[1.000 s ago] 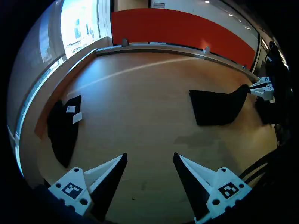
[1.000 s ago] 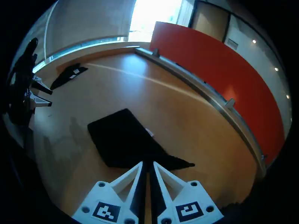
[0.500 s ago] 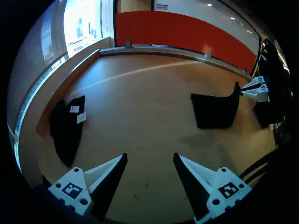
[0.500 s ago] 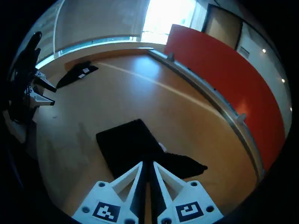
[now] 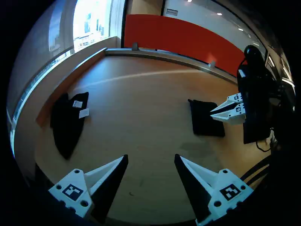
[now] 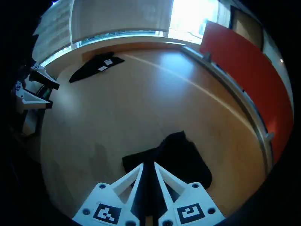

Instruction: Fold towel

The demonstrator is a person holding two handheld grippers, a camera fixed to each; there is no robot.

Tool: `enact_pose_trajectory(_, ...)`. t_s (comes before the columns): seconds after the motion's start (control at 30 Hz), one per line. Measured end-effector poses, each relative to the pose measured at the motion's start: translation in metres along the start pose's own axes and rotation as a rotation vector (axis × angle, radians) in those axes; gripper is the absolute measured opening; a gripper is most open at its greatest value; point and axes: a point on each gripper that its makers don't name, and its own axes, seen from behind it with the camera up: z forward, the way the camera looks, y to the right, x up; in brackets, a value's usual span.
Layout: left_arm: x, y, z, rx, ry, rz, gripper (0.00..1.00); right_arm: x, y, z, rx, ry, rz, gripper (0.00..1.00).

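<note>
The right gripper (image 6: 148, 165) has its 2 fingers pinched together on an edge of the black towel (image 6: 177, 158), which lies on the right side of the wooden table (image 6: 124, 105). The raised edge suggests it is being carried across to make a fold. The left gripper (image 5: 150, 158), fingers spread wide and empty, hovers over bare table, probably ready to pin or smooth. Another black cloth (image 5: 67, 124) lies far left, well apart.
</note>
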Motion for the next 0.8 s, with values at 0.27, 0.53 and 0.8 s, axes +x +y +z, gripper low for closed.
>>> enact_pose_trajectory(0.27,-0.006,0.004,0.000,-0.009,-0.003,-0.014,0.91,-0.013,-0.007,0.012,0.020,-0.040,0.024,0.13)
enact_pose_trajectory(0.53,-0.007,0.004,0.003,-0.011,-0.008,-0.010,0.91,-0.015,-0.006,0.006,0.029,-0.034,0.055,0.59)
enact_pose_trajectory(0.8,-0.003,0.008,0.006,-0.019,-0.003,-0.010,0.91,-0.018,-0.002,-0.002,0.009,-0.025,0.072,0.68)
